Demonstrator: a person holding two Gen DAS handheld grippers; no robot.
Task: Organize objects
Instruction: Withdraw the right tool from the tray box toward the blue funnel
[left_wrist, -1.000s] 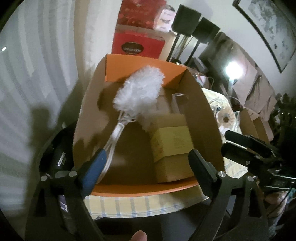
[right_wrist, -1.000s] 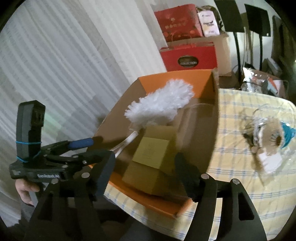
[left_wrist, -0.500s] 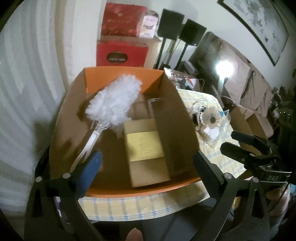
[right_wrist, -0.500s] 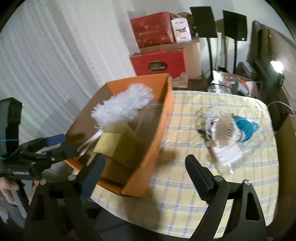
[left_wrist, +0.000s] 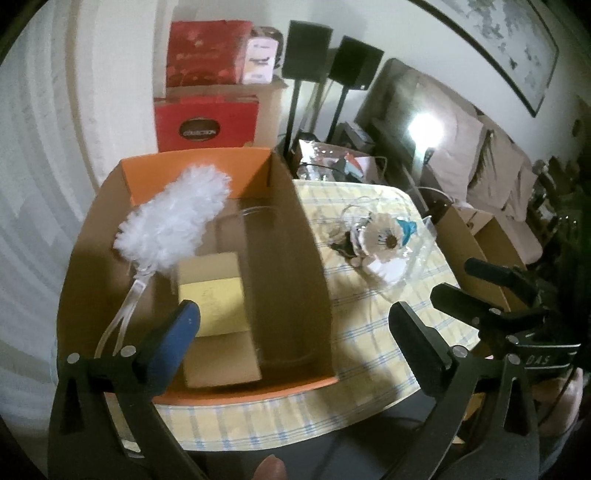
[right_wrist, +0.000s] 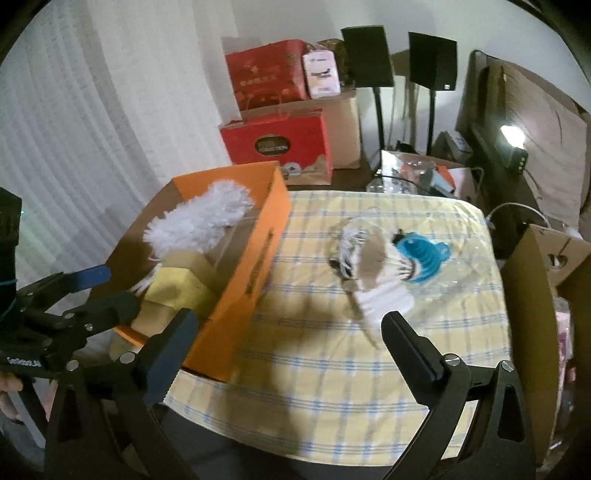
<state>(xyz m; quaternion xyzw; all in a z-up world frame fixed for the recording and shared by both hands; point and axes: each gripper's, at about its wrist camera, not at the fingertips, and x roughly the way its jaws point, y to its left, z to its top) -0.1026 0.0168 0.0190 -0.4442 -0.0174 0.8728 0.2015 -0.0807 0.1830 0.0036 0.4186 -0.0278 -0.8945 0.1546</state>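
An orange cardboard box stands on the left of a yellow checked table. In it lie a white fluffy duster and a tan carton with a yellow label. A clear plastic bag with cables, a white charger and a blue item lies on the cloth to the right of the box. My left gripper is open and empty over the box's near edge. My right gripper is open and empty above the table's front.
Red gift boxes and brown cartons stand behind the table by white curtains. Two black speakers on stands and cluttered boxes are at the back. An open cardboard box stands right of the table.
Both grippers have drawn back and swung right, away from the box. The bag on the cloth has come into view. The box contents have not moved.
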